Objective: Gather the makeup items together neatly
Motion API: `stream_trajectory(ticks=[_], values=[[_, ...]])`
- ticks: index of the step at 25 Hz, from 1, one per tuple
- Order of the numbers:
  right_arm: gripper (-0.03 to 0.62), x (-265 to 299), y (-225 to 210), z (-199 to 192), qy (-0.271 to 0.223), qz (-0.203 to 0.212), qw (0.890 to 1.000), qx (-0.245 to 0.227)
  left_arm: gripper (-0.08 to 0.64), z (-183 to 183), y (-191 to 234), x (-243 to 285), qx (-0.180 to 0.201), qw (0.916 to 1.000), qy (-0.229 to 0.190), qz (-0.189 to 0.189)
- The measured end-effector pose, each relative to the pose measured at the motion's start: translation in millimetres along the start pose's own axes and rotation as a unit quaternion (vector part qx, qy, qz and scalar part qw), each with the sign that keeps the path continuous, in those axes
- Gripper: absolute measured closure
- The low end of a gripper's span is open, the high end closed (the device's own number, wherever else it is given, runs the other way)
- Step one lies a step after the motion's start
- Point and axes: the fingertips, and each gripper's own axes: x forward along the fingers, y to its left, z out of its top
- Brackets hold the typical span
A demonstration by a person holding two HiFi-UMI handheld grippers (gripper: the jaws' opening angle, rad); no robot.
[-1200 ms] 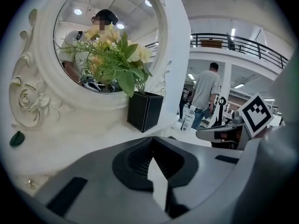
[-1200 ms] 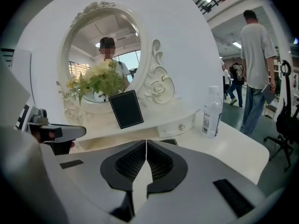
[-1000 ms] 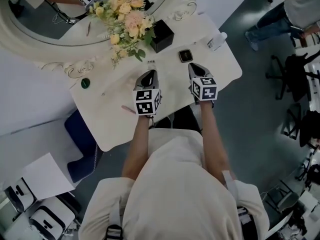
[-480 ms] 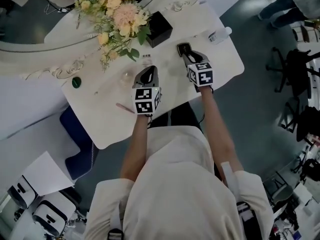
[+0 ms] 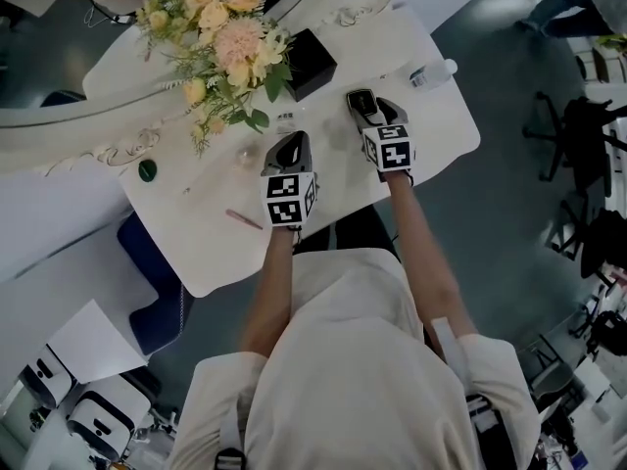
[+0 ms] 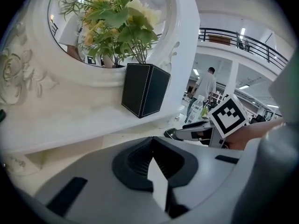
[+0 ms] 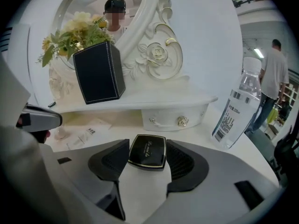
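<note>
A black square compact [image 7: 147, 150] lies flat on the white table [image 5: 431, 125], between the fingers of my right gripper [image 7: 147, 158]. These jaws have just been opening, and the pads stand beside the compact's edges without pressing it. From the head view the compact [image 5: 360, 98] shows just past my right gripper [image 5: 366, 109]. My left gripper [image 5: 290, 147] hovers over the table's middle, shut and empty; its own view shows its jaws [image 6: 152, 143] closed together. A pink pencil [image 5: 243, 219], a small green item [image 5: 147, 169] and paper sachets [image 7: 86, 132] lie scattered.
A black box vase [image 5: 312, 62] with flowers stands against the ornate mirror frame [image 7: 156, 55]. A clear water bottle [image 7: 236, 113] stands at the right near the table's edge. A small drawer [image 7: 170, 118] sits behind the compact. People stand in the background.
My right gripper has moved forward to the compact and its jaws have opened around it. My left gripper has barely shifted and stays shut.
</note>
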Motion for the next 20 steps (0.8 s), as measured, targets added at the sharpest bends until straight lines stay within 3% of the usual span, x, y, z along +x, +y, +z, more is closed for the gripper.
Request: stream_trajectory(ticks=[9,14,20], values=[[0.288,23.8,-1.8,-10.2,0.038,-0.013,0.999,0.021,0.545,-7.9,14.0,6.9,-0.032,0.9992,0.010,0.021],[0.285,31.8,0.0,-16.7,0.061,-0.029,0.998,-0.006,0.545,-9.2,19.3,7.2,-0.039,0.9988,0.006,0.027],[0.287,32.9,1.7,-15.6,0.066,-0.012,0.997,-0.026,0.545,-18.5,19.4,7.1,-0.048,0.9982,0.012,0.034]])
